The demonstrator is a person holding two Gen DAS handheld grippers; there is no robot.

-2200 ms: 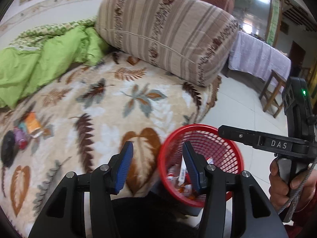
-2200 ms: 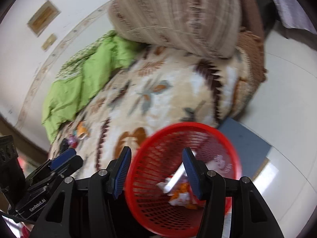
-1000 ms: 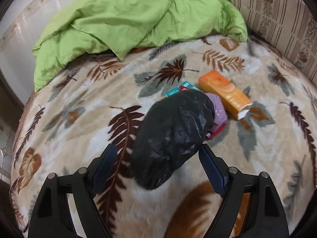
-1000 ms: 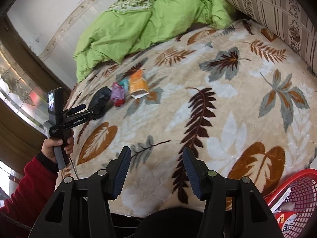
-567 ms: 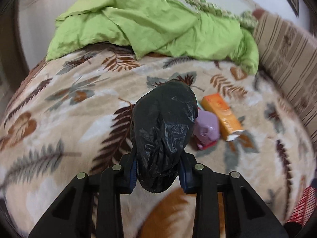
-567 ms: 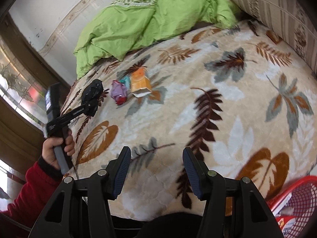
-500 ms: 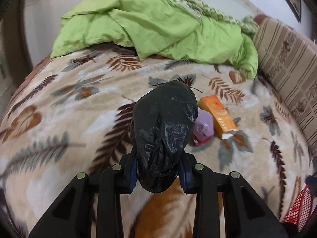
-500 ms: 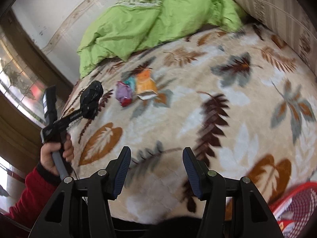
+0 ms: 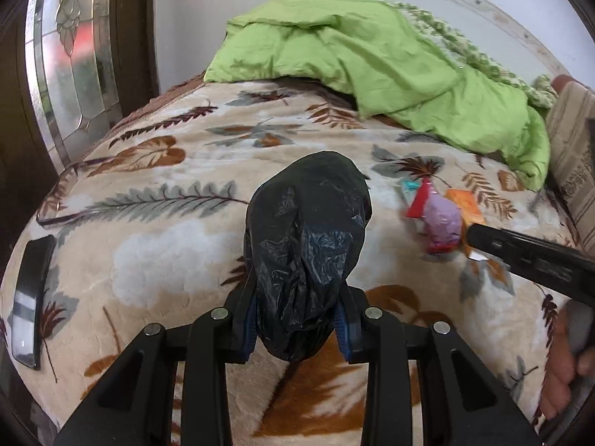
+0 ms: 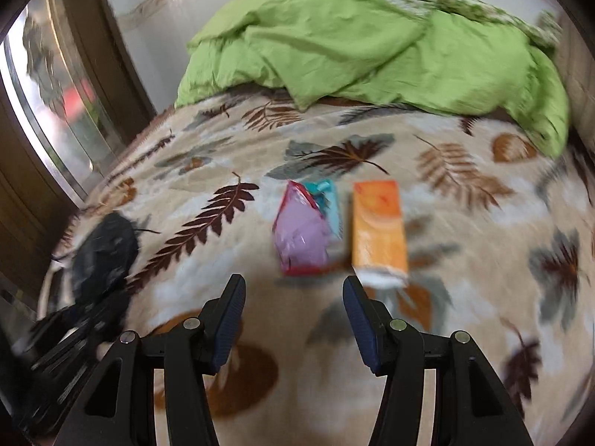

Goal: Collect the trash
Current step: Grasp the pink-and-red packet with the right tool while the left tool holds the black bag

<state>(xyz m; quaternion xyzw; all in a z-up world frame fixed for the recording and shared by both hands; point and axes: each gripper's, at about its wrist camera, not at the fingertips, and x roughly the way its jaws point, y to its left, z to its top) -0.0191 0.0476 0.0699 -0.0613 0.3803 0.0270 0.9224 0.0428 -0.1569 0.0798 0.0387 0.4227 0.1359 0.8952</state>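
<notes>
We hold the black bag (image 9: 306, 245) in our left gripper (image 9: 297, 329), its jaws pinching the crumpled lower end. The bag's long axis runs up and away from the fingers, its rounded end pointing toward the far side of the bed, and it hangs clear above the leaf-print blanket (image 9: 156, 245). In the right wrist view the same bag (image 10: 102, 252) shows blurred at the left edge, over the blanket's near corner.

Our left gripper tilts down toward the bed. Our right gripper (image 10: 293, 319) also points down at the blanket, jaws spread with nothing between them. In the left wrist view it comes in from the right edge as a dark bar (image 9: 531, 260), with our hand (image 9: 565, 364) wrapped around its handle below.

Just beyond the right gripper's fingers lie three pieces of trash, side by side: one purple wrapper (image 10: 301, 238) with a red edge, one teal packet (image 10: 329, 200) partly under it, and one orange box (image 10: 377, 226) with its long axis running away from us, its torn end nearest. We count one black bag, so four pieces in all.

One green quilt (image 9: 372, 52) is heaped at the far end of the bed. One dark phone (image 9: 31, 297) lies flat near the blanket's left edge.
</notes>
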